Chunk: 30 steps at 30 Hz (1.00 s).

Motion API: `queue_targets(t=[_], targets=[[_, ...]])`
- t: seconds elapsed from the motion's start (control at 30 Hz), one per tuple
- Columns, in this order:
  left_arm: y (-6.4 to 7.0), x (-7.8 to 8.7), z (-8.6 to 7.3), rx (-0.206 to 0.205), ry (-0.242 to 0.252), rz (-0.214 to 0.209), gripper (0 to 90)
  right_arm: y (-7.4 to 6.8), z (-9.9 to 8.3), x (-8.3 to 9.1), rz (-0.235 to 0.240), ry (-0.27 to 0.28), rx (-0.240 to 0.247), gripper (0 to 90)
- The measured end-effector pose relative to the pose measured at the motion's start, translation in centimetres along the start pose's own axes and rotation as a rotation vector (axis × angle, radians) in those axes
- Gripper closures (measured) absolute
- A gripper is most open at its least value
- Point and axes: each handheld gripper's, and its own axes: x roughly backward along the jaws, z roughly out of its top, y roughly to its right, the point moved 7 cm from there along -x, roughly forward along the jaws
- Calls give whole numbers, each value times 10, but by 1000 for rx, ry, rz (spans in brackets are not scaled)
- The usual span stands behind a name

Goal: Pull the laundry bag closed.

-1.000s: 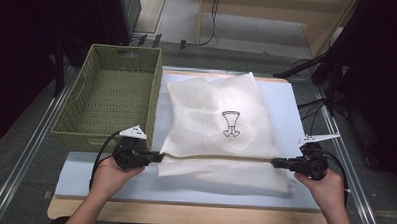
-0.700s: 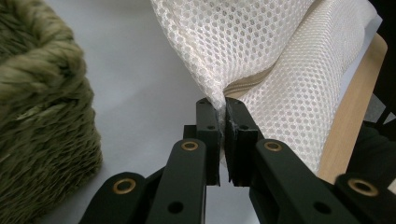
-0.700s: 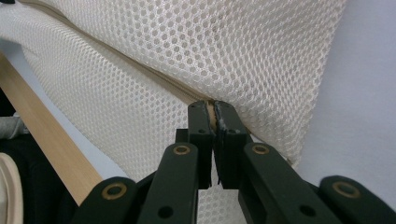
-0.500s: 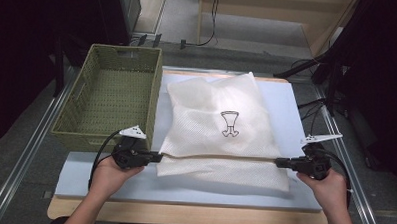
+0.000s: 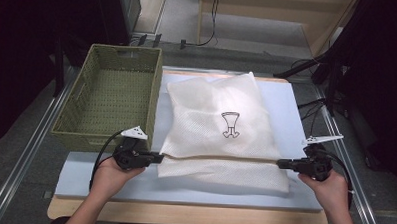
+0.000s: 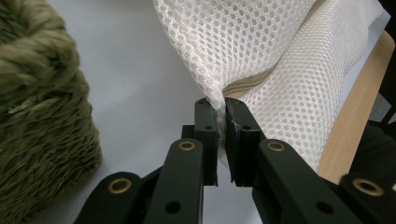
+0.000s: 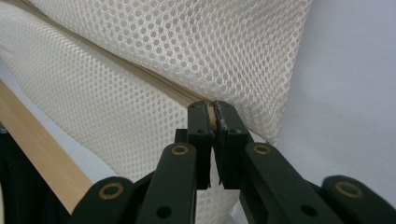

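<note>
mesh bag point(image 5: 221, 128) flat on table point(image 5: 183, 194), long axis running away from person | left gripper point(image 5: 155, 157) fingers clamped on near-left fold corner | right gripper point(image 5: 282, 164) fingers clamped on near-right corner | basket point(image 5: 112, 99) lies left, nearer left hand

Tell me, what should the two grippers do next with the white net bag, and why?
Probably lift both ends together. The left gripper and right gripper each pinch the mesh bag at its fold, and it still lies on the table beside the green basket.
</note>
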Motion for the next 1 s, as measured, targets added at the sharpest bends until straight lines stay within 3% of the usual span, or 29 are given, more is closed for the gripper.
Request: queue_targets(t=[0.1,0.27,0.4,0.9,1.0], targets=[[3,-1,0,-7,1,-8,803,-2,1,-2,0,6,10,781],[4,0,-2,-20,9,5,595,0,3,-4,6,35,-12,554],[4,3,-2,-22,34,0,492,3,4,-5,-12,63,-8,462],[-1,20,-10,-20,87,27,427,12,11,-1,-72,153,38,401],[-3,22,-11,-10,92,34,425,18,13,-1,-110,175,48,382]])
